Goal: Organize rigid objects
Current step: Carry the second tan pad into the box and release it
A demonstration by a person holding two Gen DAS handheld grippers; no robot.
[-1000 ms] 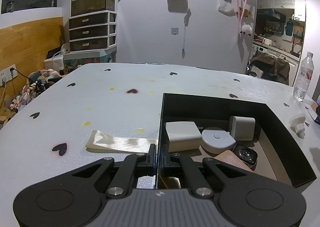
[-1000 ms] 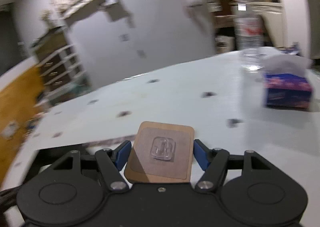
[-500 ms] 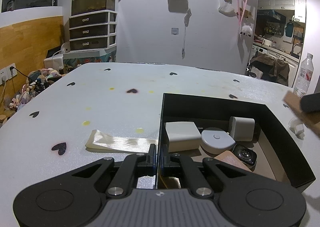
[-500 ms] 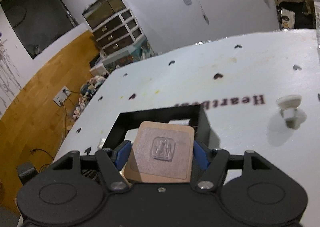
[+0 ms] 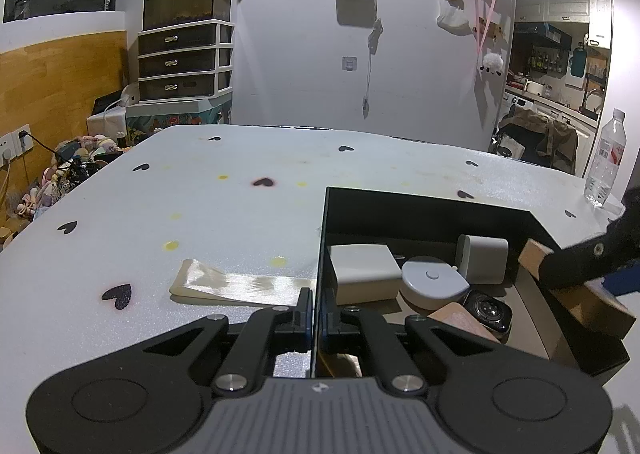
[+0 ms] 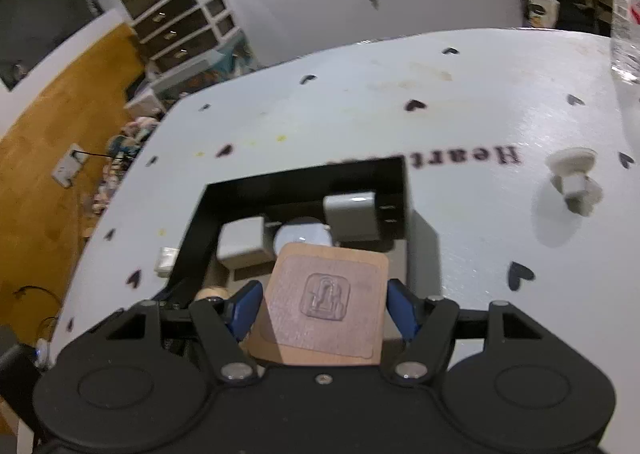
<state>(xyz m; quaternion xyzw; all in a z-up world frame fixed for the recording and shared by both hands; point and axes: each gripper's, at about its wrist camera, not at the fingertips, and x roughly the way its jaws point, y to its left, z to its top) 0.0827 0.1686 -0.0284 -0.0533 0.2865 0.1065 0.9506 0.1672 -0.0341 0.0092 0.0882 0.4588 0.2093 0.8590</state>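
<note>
Left claw pinches the black box wall to steady it, while right claw grips a wooden square over it for dropping in

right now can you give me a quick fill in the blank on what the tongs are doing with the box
1. The left tongs are shut on the wall of the black ____.
2. The right tongs hold a wooden ____ with a clear hook on it.
3. A white tape measure lies ____ the box.

Missing words: box; block; inside
</note>
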